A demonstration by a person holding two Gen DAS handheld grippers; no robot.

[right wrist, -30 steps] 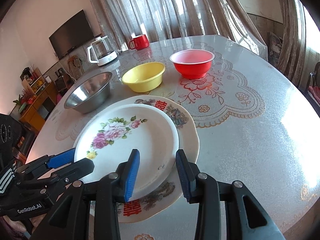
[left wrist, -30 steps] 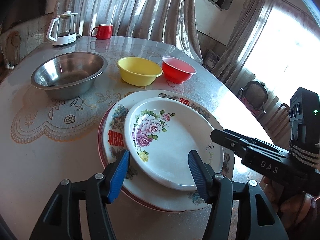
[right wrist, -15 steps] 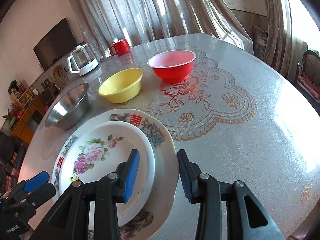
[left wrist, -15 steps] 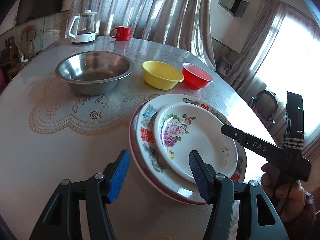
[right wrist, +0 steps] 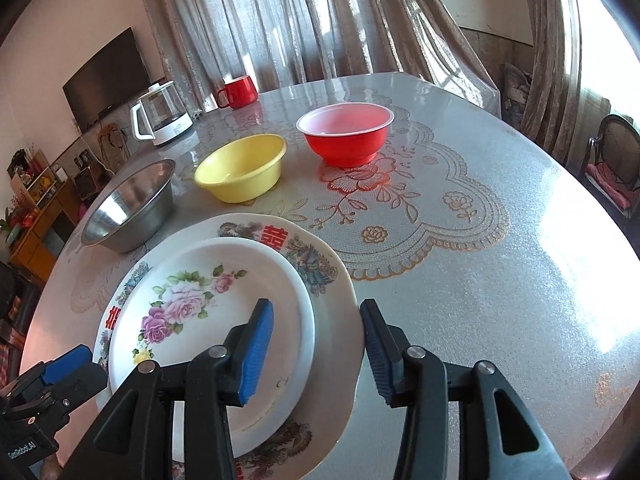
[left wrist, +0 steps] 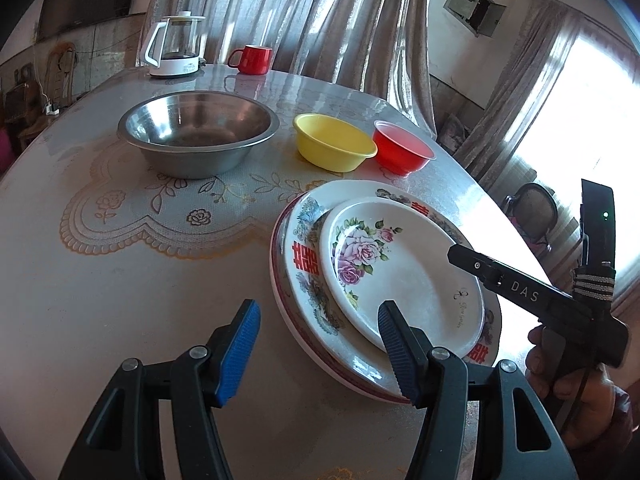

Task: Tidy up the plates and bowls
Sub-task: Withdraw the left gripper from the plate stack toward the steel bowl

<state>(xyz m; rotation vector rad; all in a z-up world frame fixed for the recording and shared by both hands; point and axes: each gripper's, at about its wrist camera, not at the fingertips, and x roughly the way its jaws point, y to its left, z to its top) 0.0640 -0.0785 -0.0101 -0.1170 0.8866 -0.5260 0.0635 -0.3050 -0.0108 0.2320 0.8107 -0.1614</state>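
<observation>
A small white plate with pink roses (left wrist: pixel 404 272) (right wrist: pixel 208 312) lies inside a larger plate with red characters (left wrist: pixel 304 256) (right wrist: pixel 332 280) on the round table. Behind them stand a steel bowl (left wrist: pixel 198 136) (right wrist: pixel 128 208), a yellow bowl (left wrist: pixel 334 142) (right wrist: pixel 242 166) and a red bowl (left wrist: pixel 402 152) (right wrist: pixel 346 132). My left gripper (left wrist: pixel 316 344) hovers open near the plates' left rim, holding nothing. My right gripper (right wrist: pixel 318 352) is opening over the plates' right rim; the rims show between its fingers, untouched by the pads. It also shows in the left wrist view (left wrist: pixel 464 256).
A glass kettle (left wrist: pixel 174 46) (right wrist: pixel 160 118) and a red mug (left wrist: pixel 250 59) (right wrist: pixel 238 92) stand at the table's far side. A chair (right wrist: pixel 612 156) sits beyond the right edge. The table (right wrist: pixel 500 240) has a lace-patterned cover.
The left gripper has pulled back and left, off the small plate. The right gripper's fingers have spread wider and it has shifted right along the plates' rim.
</observation>
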